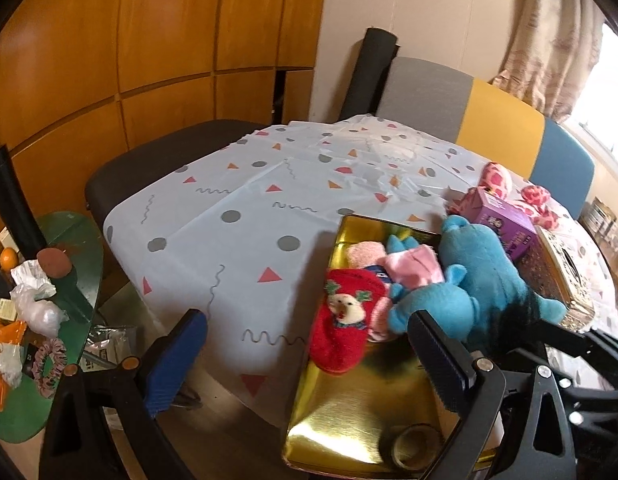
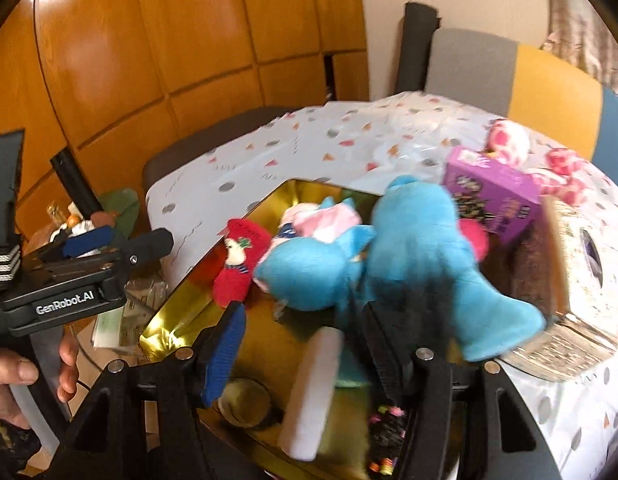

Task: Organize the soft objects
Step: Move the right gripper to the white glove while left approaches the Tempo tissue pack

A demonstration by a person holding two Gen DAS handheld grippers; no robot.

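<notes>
A gold tray (image 1: 349, 420) (image 2: 181, 308) on the patterned tablecloth holds a red sock with an animal face (image 1: 345, 312) (image 2: 239, 264), a pink soft item (image 1: 413, 268) (image 2: 329, 216) and a big blue plush toy (image 1: 481, 272) (image 2: 413, 240). My right gripper (image 2: 303, 308) is open just in front of the blue plush, which lies loose against its right finger. My left gripper (image 1: 307, 317) (image 2: 121, 240) is open at the tray's left edge with nothing between its pads. A pink spotted plush (image 1: 497, 178) (image 2: 509, 140) lies on the cloth behind.
A purple box (image 1: 505, 216) (image 2: 493, 188) and a glittery gold box (image 1: 561, 276) (image 2: 577, 272) stand right of the tray. A tape roll (image 1: 413, 444) (image 2: 245, 400) and a white cylinder (image 2: 313, 392) lie in its near end. A cluttered green side table (image 1: 77, 280) is left.
</notes>
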